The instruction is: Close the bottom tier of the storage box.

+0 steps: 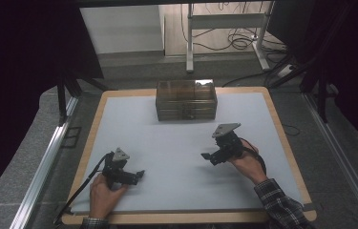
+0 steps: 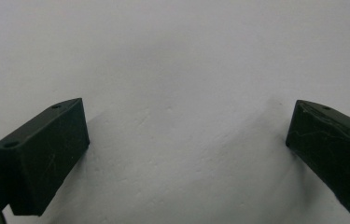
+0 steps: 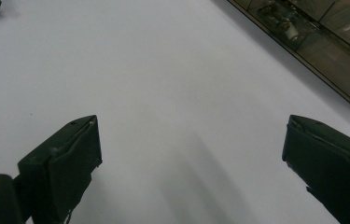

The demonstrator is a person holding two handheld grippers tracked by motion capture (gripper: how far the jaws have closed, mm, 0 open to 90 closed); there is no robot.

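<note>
A clear brownish plastic box with small drawers stands at the far middle of the white mat. My left gripper rests low over the mat's near left, held by a hand, its jaws wide apart with bare mat between them. My right gripper is held above the mat's right half, in front of the box and pointing left. It is open with nothing between its jaws. The box's drawer front crosses the upper right corner of the right gripper view.
The mat lies on a wooden board with a narrow rim showing all round. Metal rails run along both sides of the table. Behind it are a metal frame's legs and loose cables on the floor.
</note>
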